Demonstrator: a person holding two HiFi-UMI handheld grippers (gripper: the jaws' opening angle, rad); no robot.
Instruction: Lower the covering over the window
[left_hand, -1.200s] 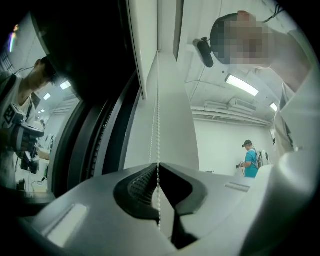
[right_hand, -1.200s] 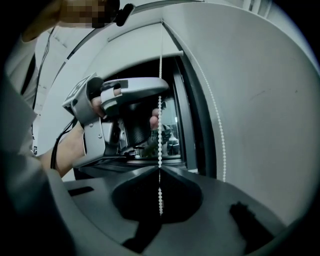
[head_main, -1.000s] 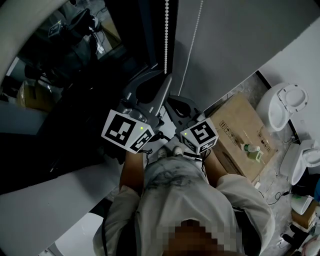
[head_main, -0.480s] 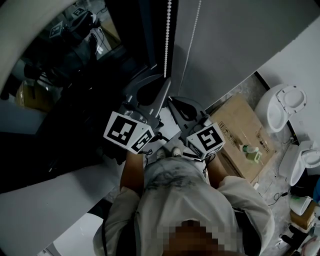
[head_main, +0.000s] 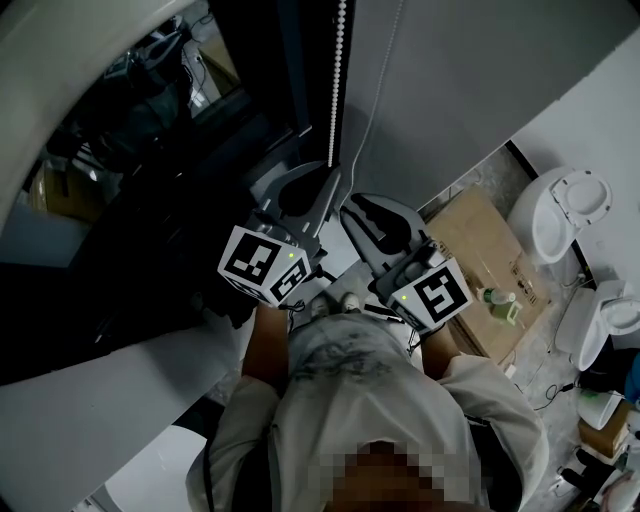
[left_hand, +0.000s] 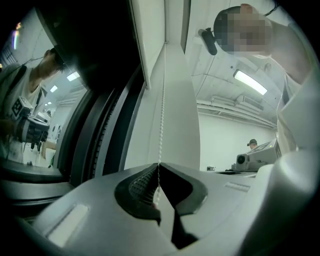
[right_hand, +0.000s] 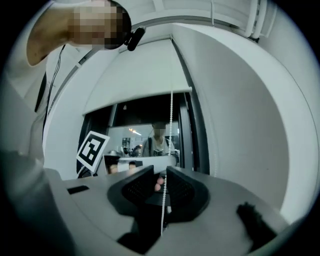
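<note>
My left tongs (left_hand: 159, 169) are clamped shut on the bead chain (left_hand: 162, 105), which runs straight up from them toward the blind (right_hand: 140, 75); the blind hangs only partway down the window (right_hand: 135, 114). My right tongs (right_hand: 160, 175) have just been opening, and the chain passes upright between their jaws without being pinched. I judge the right is free to regrip higher up while the left carries the pull.

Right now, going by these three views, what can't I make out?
Head view: the top of the bead chain, cut off by the upper edge.
Left gripper view: the bead chain below the left gripper, hidden behind its closed fingers and body.
Head view: print on the cardboard box, too small.
Head view: what lies beyond the window, too dark, only reflections.
</note>
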